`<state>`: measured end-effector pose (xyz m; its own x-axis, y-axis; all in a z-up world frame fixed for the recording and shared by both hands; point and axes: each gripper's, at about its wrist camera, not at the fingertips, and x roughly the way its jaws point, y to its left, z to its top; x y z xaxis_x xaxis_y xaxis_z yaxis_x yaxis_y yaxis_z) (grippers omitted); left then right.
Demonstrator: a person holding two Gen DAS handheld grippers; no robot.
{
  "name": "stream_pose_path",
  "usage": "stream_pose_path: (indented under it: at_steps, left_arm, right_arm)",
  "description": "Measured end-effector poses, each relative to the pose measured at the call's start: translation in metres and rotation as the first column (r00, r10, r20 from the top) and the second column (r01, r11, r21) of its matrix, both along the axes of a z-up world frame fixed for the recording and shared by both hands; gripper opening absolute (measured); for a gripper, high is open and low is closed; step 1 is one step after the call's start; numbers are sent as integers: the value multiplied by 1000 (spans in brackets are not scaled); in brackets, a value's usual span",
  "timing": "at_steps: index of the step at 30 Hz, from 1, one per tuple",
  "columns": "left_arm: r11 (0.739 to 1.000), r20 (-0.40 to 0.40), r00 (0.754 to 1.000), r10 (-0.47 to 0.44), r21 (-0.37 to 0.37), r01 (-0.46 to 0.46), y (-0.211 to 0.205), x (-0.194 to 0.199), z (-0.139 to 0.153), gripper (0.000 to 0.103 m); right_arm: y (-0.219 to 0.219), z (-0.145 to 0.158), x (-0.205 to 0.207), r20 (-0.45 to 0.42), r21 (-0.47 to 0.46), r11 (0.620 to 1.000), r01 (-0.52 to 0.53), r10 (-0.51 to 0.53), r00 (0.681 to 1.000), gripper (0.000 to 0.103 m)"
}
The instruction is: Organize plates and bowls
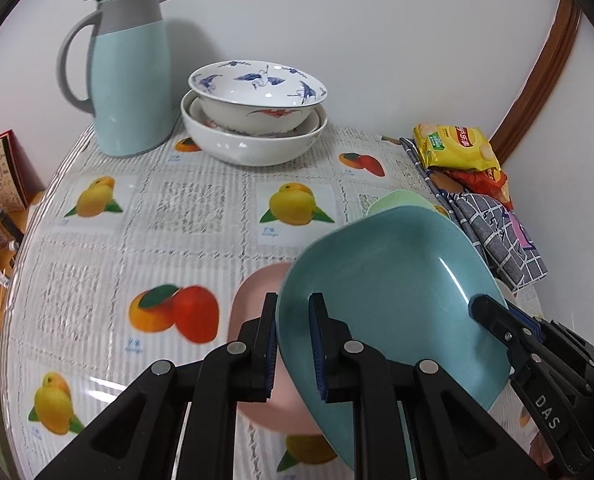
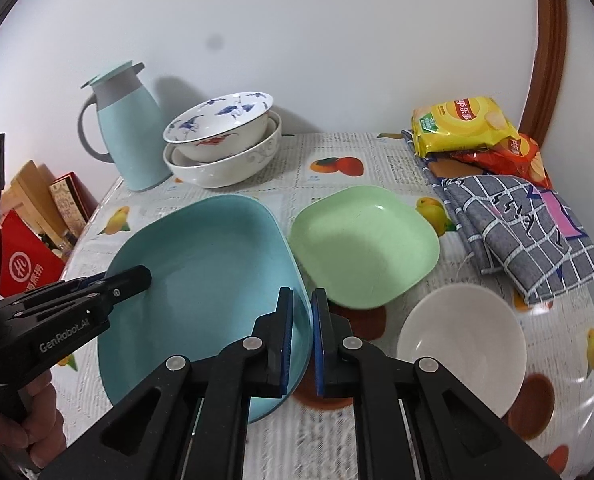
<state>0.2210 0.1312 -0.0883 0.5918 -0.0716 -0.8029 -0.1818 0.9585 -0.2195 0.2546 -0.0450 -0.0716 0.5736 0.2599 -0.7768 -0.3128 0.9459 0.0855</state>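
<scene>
While both grippers clamp opposite edges of the blue plate [image 2: 201, 280], it hangs tilted above the table [image 1: 145, 216] rather than resting on it. The left gripper [image 1: 293, 344] has its jaws clenched on the rim at the plate's left edge, one pad inside the dish and one beneath; the right gripper [image 2: 303, 344] pinches the rim at the plate's right edge in the same way. A two-sided hold suits a wide, shallow dish like this: a single pinch at one rim would probably let it swing or slip.

In the left wrist view a pink plate [image 1: 253, 320] lies on the fruit-print cloth directly under the raised one, mostly hidden by it. In the right wrist view the green plate [image 2: 365, 244] sits flat just beside the blue plate's right edge, and a plain white bowl [image 2: 461, 344] stands nearer the camera, right of the gripper. At the back, by the wall, a stack of bowls [image 2: 221, 148] is already nested, a crane-patterned one on top, next to the pale blue jug [image 2: 125, 136]. Snack packets [image 2: 461, 124] and a folded checked cloth [image 2: 525, 228] fill the right side.

Since the bowls already form a pile, my guess is that the plates are to be stacked likewise, with the blue one, the largest, on its way to another spot
</scene>
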Motion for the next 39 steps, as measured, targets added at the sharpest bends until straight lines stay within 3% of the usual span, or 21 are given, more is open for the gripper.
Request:
stream_pose_path:
  at_steps: [18, 39]
  left_arm:
    - [999, -61, 998, 25, -27, -27, 29, -42, -37, 15]
    - [1000, -73, 997, 17, 19, -16, 24, 6, -49, 15]
  right_arm:
    - [23, -30, -46, -82, 17, 1000, -13, 14, 997, 9]
    - [20, -53, -20, -145, 46, 997, 61, -54, 988, 9]
